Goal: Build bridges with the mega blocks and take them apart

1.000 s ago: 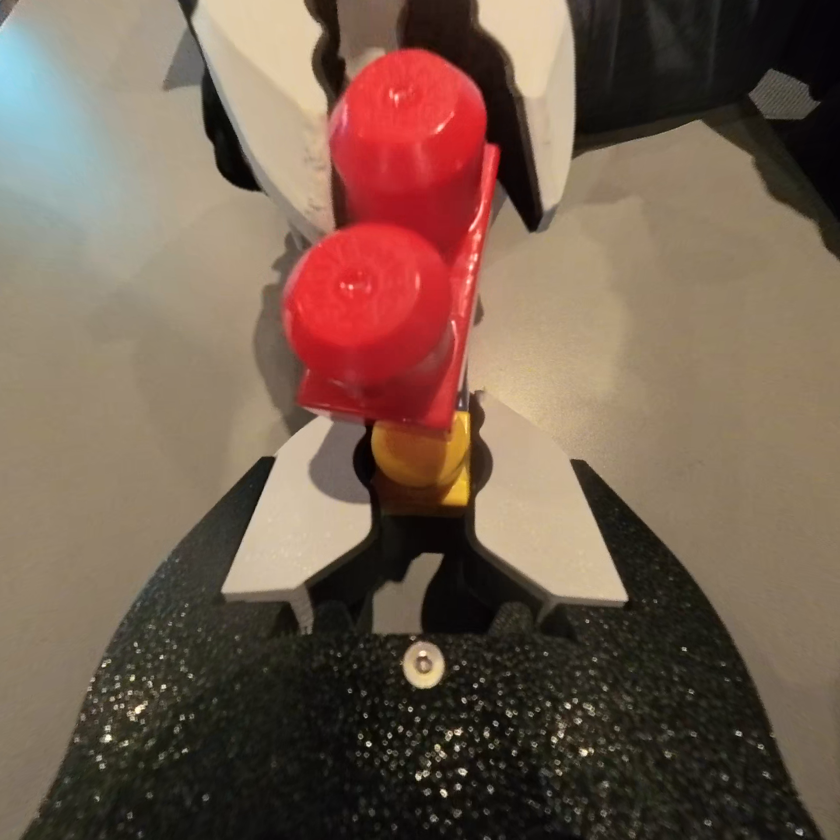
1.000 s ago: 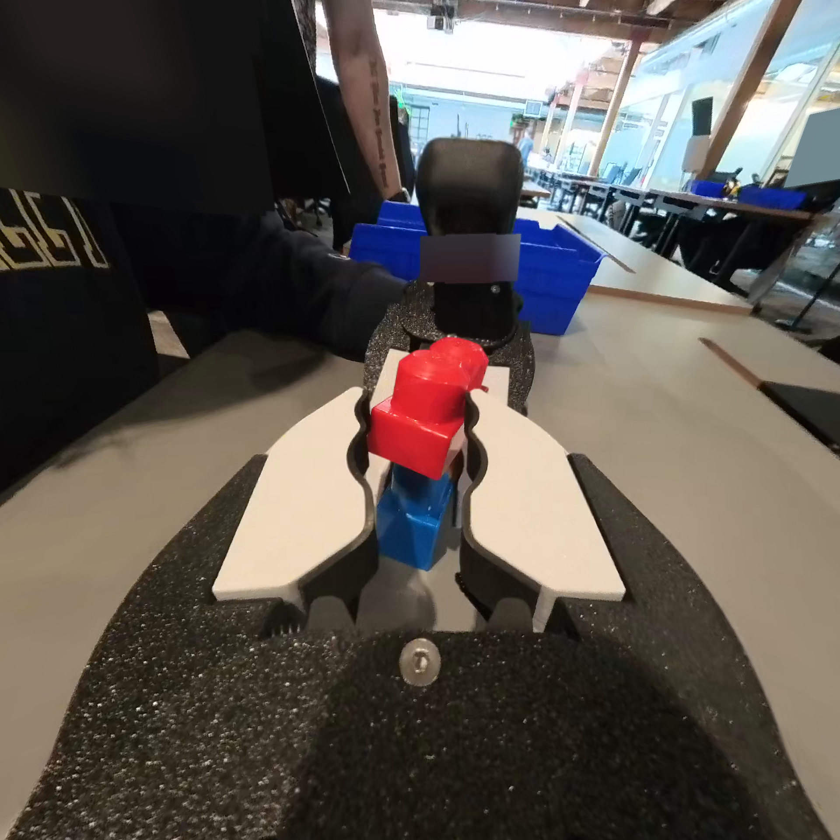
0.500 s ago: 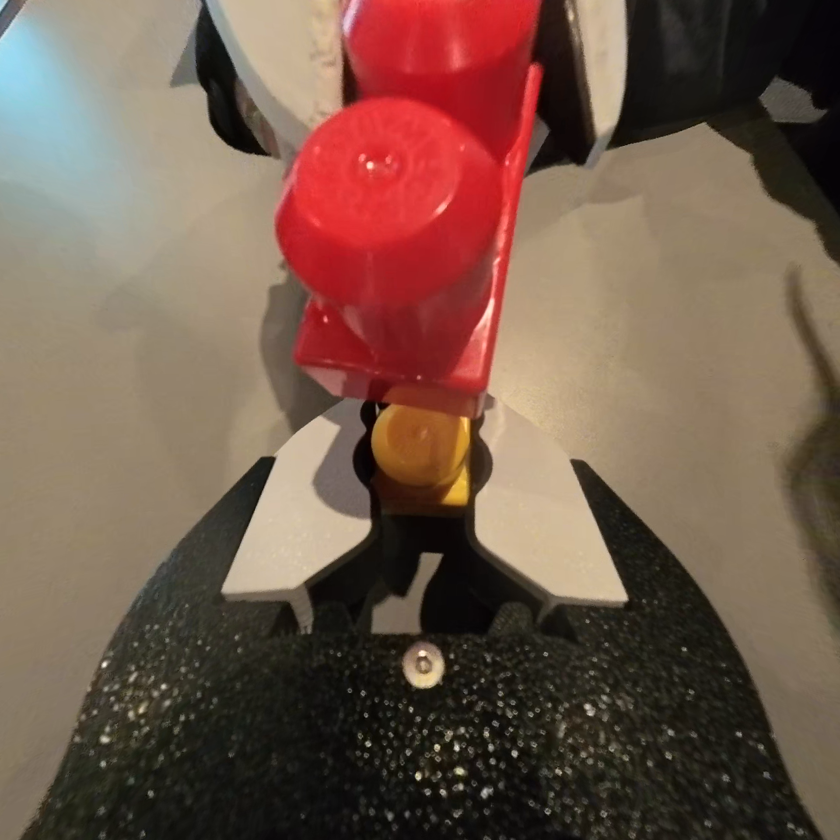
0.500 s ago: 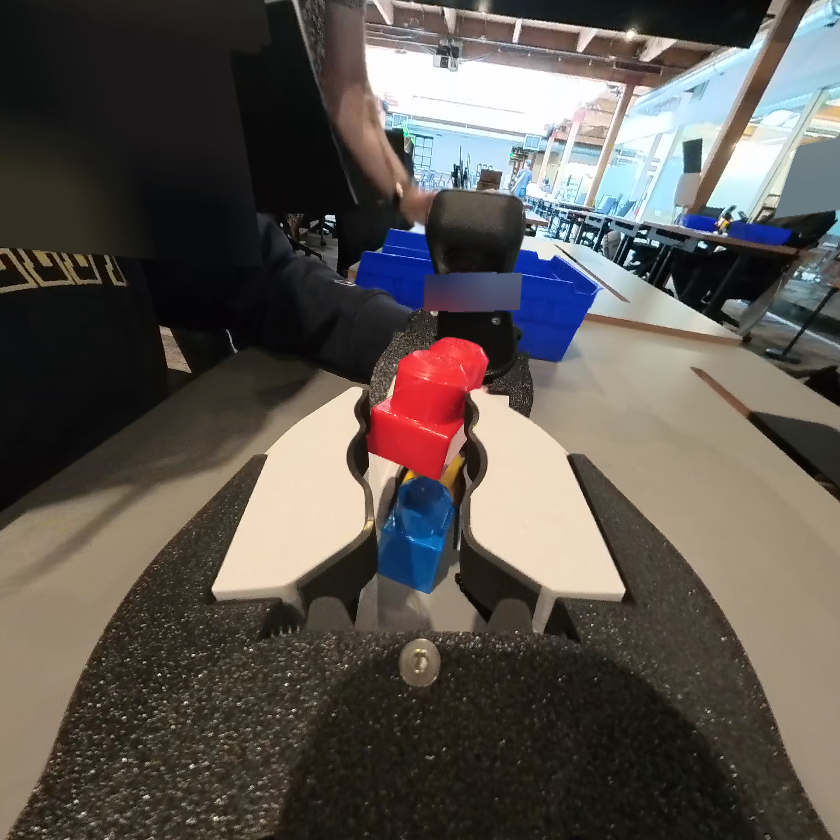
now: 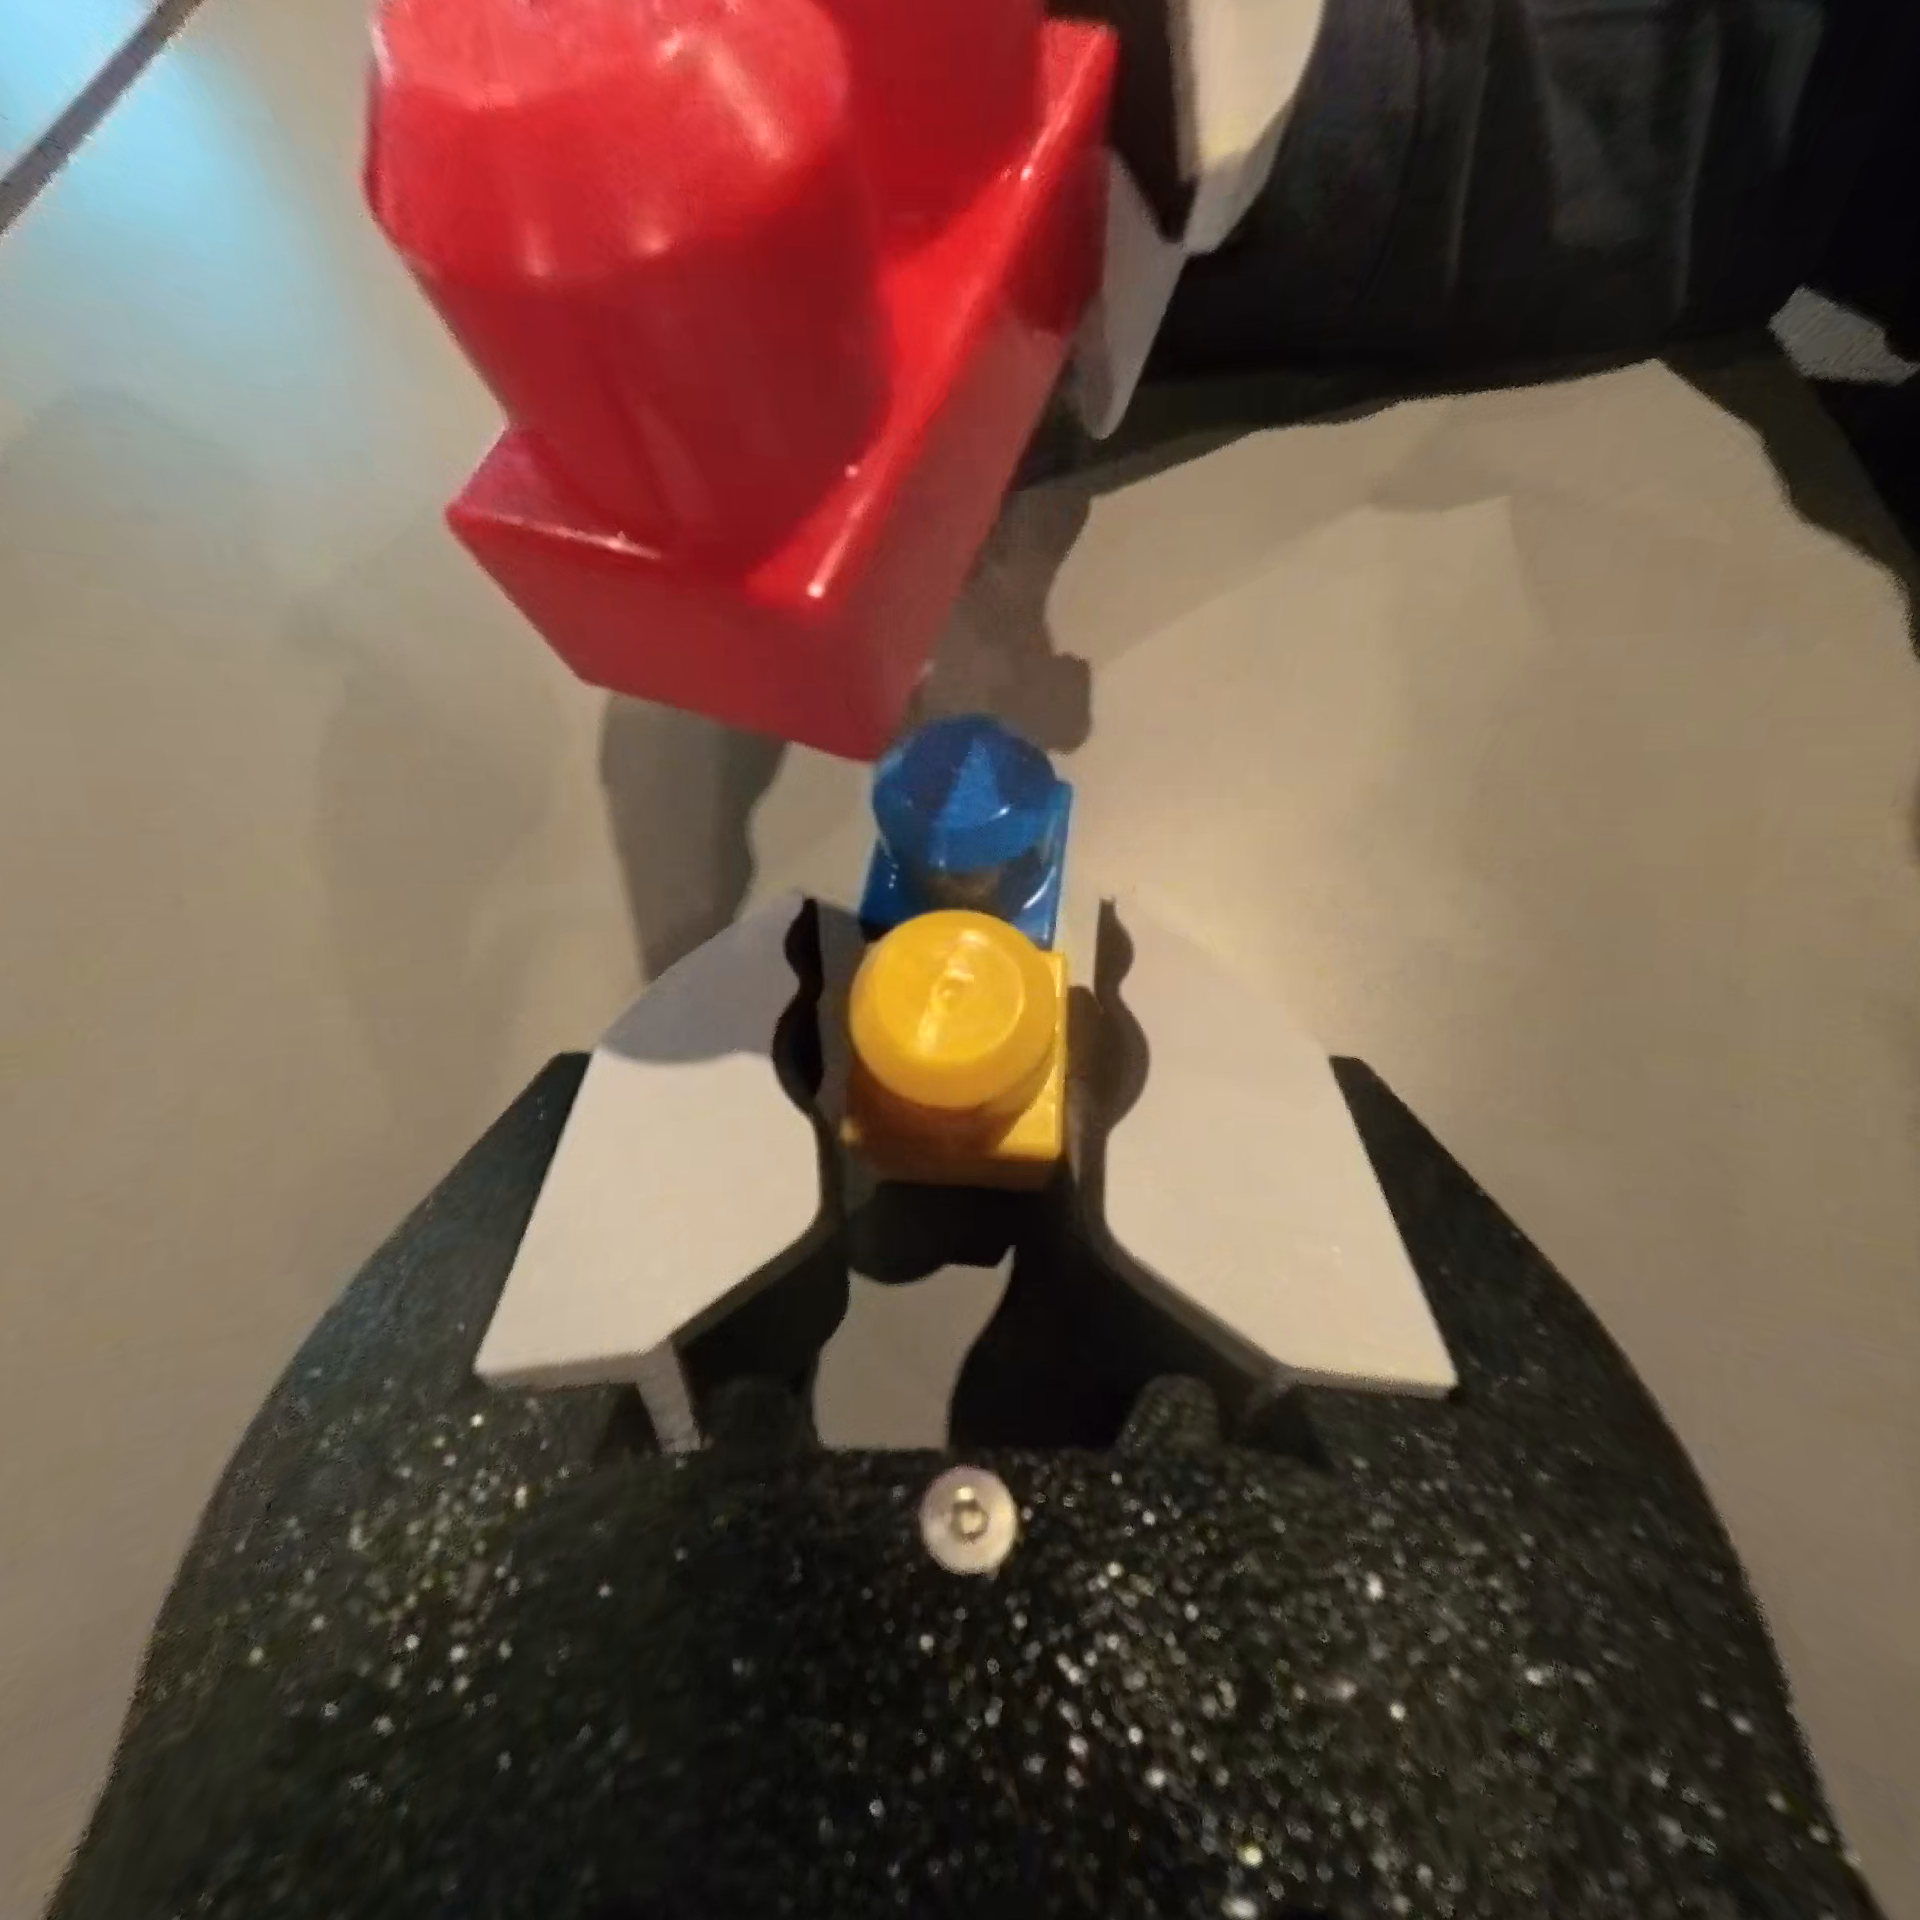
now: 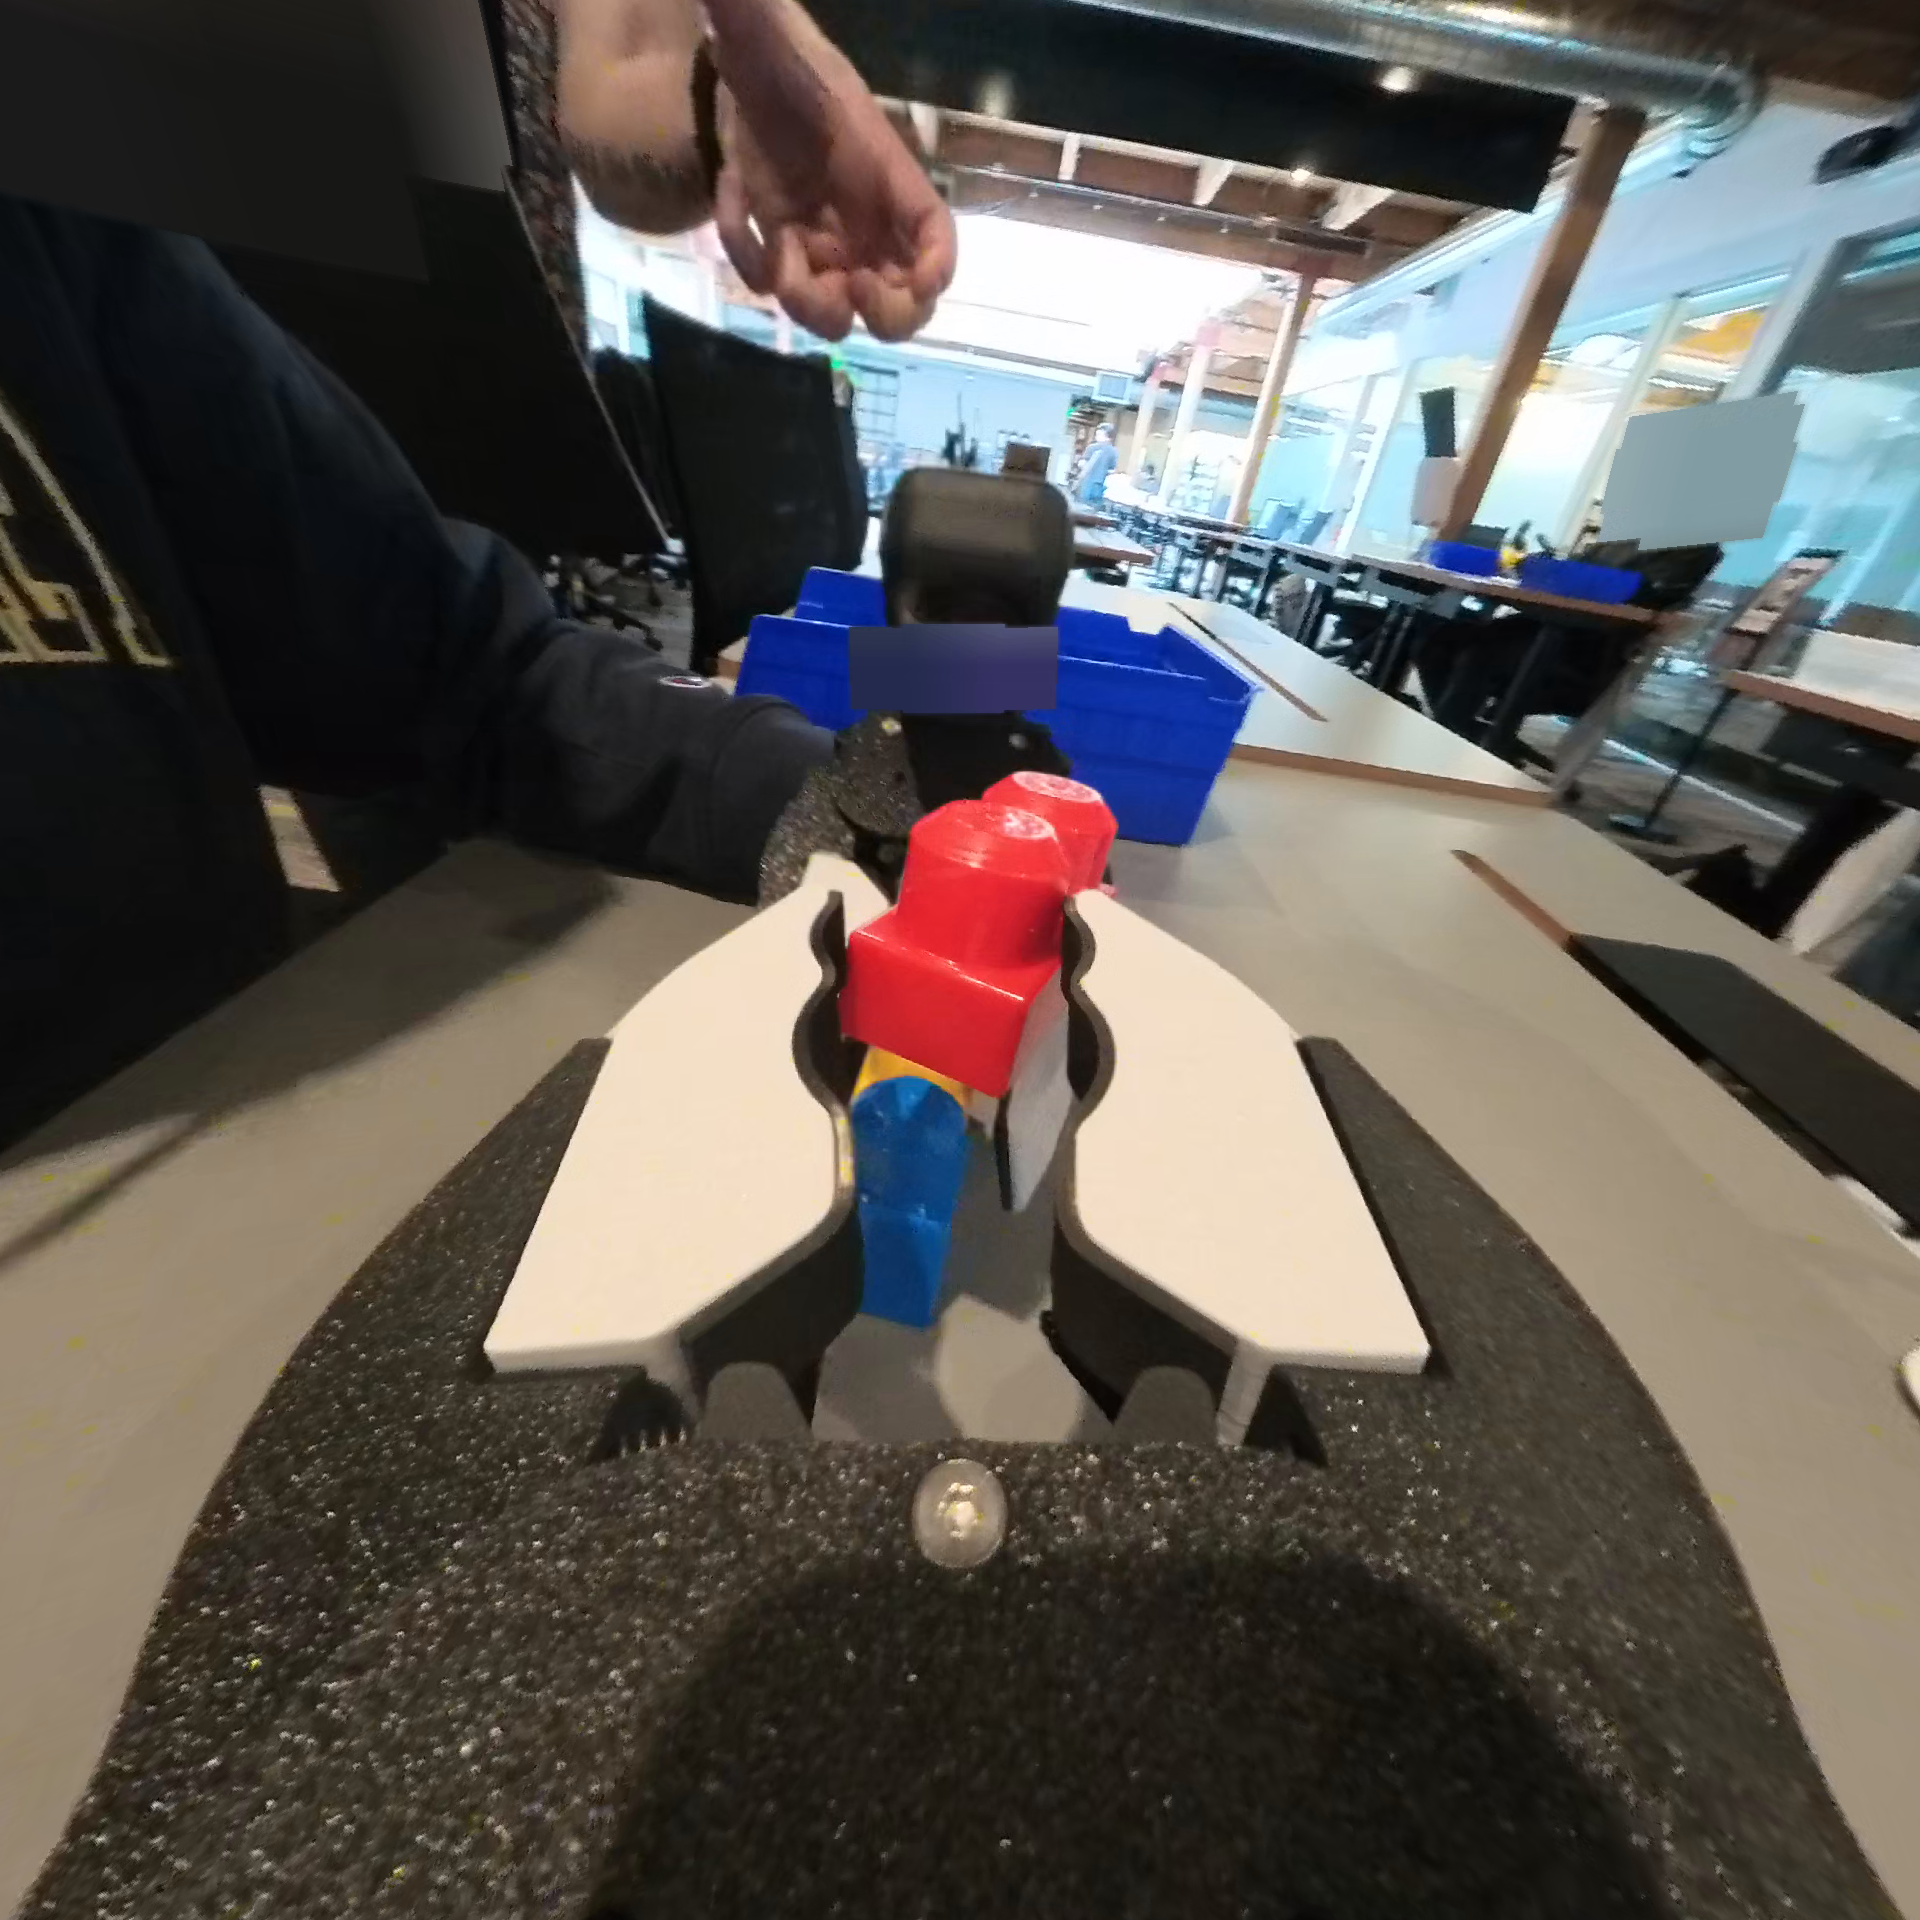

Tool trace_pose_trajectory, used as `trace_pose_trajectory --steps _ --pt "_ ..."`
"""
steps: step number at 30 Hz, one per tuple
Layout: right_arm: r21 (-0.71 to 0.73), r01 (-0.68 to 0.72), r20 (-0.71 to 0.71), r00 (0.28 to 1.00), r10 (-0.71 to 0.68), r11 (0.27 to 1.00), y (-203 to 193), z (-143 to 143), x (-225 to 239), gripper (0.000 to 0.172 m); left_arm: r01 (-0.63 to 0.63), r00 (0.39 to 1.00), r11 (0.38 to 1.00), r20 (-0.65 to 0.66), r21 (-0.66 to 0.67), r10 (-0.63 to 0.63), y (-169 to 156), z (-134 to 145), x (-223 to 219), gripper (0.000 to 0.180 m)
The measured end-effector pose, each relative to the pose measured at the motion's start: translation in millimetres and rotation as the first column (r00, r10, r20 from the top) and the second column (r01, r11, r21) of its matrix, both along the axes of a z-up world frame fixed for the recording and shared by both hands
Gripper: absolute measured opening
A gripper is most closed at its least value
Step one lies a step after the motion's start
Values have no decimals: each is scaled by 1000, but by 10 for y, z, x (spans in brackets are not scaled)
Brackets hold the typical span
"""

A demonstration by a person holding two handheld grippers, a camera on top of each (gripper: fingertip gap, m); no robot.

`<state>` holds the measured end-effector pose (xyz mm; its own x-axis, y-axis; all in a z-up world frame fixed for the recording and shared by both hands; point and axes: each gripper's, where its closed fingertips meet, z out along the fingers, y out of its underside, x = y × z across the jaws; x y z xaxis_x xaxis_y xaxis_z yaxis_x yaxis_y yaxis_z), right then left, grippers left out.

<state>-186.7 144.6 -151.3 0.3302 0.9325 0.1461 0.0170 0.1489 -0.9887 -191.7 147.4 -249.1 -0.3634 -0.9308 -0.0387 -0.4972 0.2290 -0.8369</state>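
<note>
My right tongs (image 6: 961, 997) clamping the red two-stud block (image 6: 966, 935), now lifted off the blue block (image 5: 971, 831), my left tongs (image 5: 951, 1049) gripping the yellow block (image 5: 956, 1049) just nearer, over the grey table (image 5: 1455, 831).

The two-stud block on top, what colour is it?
Red; the right wrist view shows it best.

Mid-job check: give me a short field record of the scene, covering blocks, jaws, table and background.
red block: two studs, clamped between the right gripper's jaws, lifted and tilted above the others
yellow block: one stud, held in the left gripper's jaws
blue block: one stud, beside the yellow block, uncovered
bridge: top piece off
table: grey
blue bins: behind the grippers
hand: raised in the background
</note>
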Motion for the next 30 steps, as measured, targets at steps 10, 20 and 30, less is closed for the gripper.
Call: trace_pose_trajectory --steps 10,20,30 --pt "-15 145 -3 989 -145 989 191 -68 305 39 -148 986 988 65 -53 151 263 162 -218 65" --pt "-48 145 48 989 -143 988 225 -181 325 39 -165 981 985 93 -57 170 298 200 -228 71" --pt "-173 308 388 894 -223 936 426 -721 510 39 -197 972 978 119 -69 204 406 272 -314 70"
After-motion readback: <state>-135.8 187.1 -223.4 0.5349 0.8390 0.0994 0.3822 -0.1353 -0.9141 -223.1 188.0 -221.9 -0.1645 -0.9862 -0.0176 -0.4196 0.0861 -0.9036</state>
